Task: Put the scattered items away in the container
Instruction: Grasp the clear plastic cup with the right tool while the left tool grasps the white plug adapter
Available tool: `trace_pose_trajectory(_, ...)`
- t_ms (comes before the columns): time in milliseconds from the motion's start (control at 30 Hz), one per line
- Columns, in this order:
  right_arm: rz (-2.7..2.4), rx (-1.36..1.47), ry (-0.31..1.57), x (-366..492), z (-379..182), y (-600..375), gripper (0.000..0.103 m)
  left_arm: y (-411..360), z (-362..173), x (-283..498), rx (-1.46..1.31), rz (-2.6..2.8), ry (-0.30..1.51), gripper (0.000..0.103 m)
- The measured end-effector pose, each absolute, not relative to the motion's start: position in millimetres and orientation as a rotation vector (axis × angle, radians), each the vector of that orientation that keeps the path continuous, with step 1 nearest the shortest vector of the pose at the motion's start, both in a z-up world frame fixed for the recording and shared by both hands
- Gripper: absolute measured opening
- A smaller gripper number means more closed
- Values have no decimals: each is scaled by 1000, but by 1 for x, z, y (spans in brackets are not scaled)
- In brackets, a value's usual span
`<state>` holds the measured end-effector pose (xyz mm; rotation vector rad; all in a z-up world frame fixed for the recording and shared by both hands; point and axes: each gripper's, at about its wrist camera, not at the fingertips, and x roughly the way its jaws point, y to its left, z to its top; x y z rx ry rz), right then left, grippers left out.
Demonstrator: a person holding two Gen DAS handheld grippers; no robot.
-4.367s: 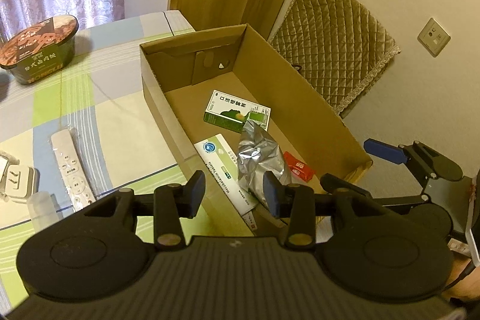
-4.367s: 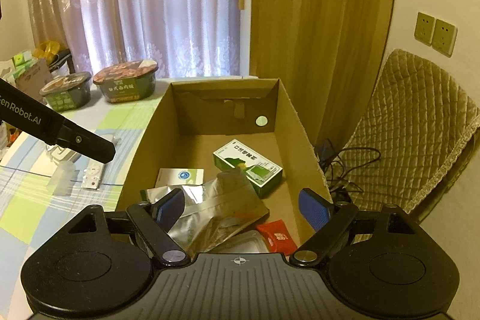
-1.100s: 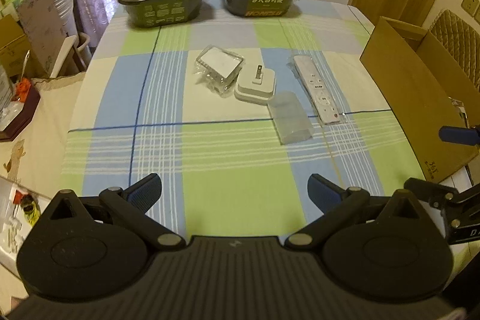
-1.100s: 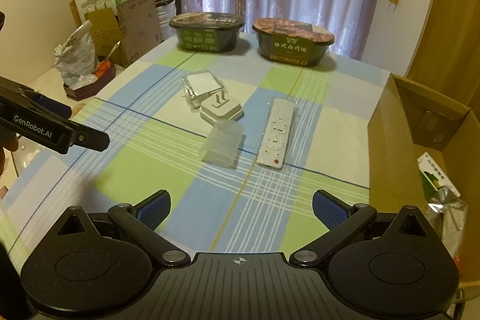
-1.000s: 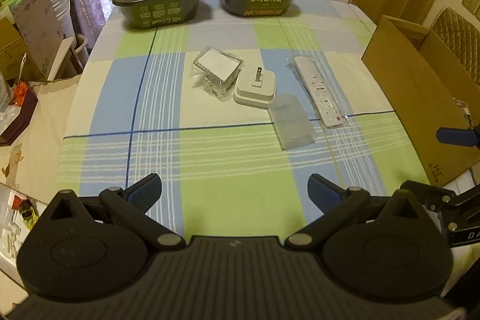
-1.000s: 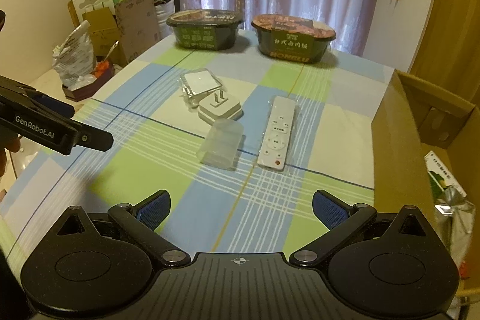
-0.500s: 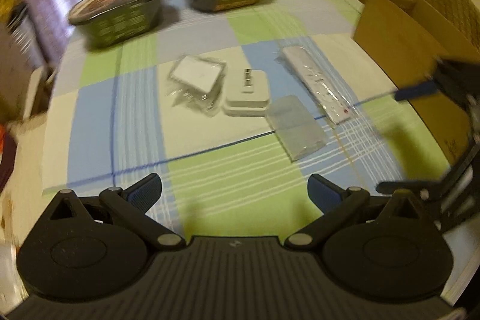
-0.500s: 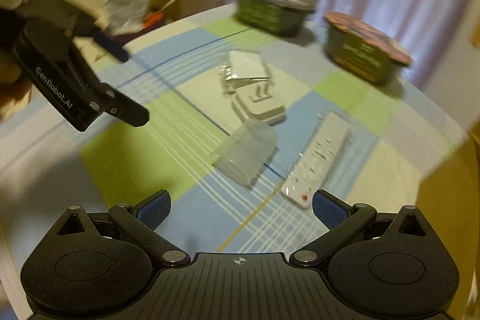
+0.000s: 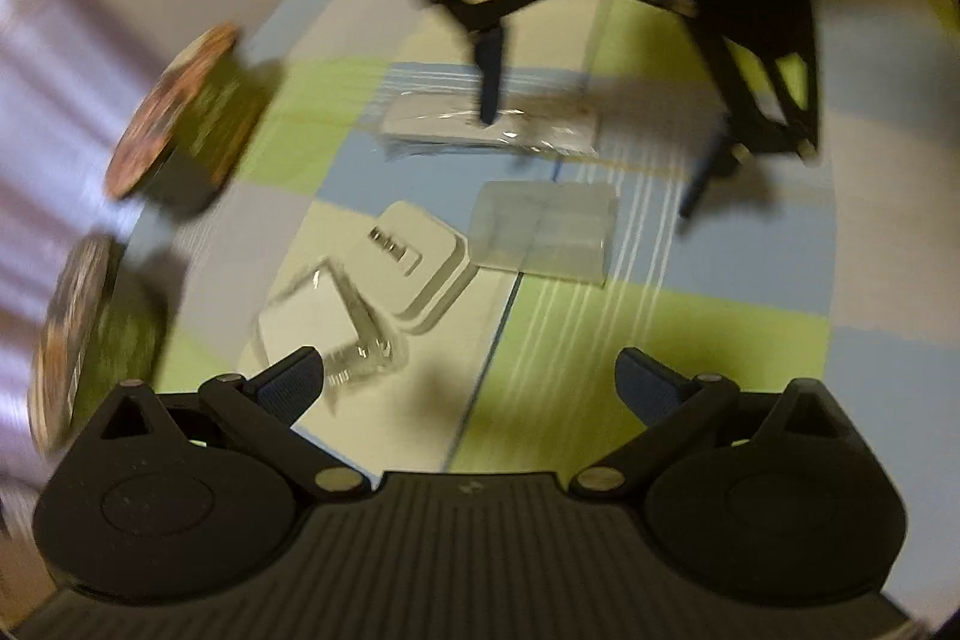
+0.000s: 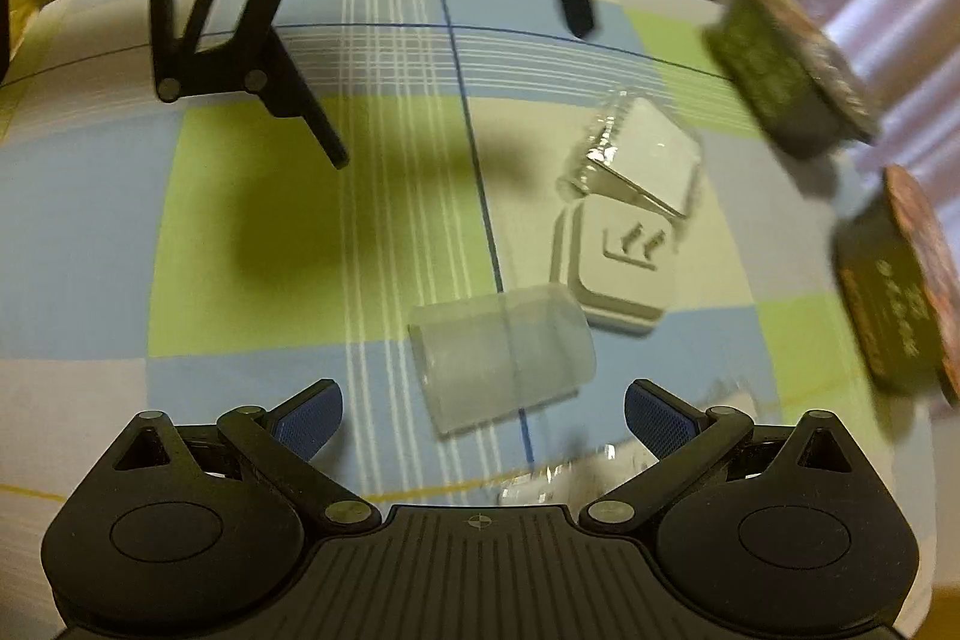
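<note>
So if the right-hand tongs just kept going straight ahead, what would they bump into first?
Probably the clear plastic case lying on the checked tablecloth. It sits just ahead of the open right tongs, roughly centred between them. The picture is blurred, so depth is uncertain.

1. Both views dim and warm-toned, yellowish cast overall; no direct light source in frame.
2. Left wrist view: heavy motion blur, worst toward the edges. The two instant noodle bowls (image 9: 180,118) at left are smeared into streaks; the curtain beyond is soft purple bands.
3. Centre is sharper: the white charger (image 9: 414,256) and clear plastic case (image 9: 546,232) keep readable outlines.
4. Right wrist view: moderate blur, bowls at right edge smeared.
5. Broad soft shadow on the checked surface (image 10: 276,220) beneath the left claw (image 10: 456,94), which hangs dark and silhouetted.
6. Small glare spots on the clear wrapped packet (image 10: 636,160).
7. Strong fisheye bowing; dark vignette in the corners.
</note>
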<state>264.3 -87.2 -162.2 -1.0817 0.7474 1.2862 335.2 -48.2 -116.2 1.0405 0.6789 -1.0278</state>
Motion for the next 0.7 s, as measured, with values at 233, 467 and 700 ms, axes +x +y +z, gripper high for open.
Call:
trace_pose_trajectory(233, 1356, -1147, 776, 283, -178, -69, 103, -68, -132, 367, 1144, -1118, 646, 101)
trace_pose_trajectory(467, 1389, -1129, 809, 295, -185, -63, 88, -91, -149, 392, 1230, -1217, 623, 101)
trace_pose_trajectory(700, 1387, -1083, 839, 299, -188, -64, 75, -109, -167, 408, 1265, -1285, 662, 94)
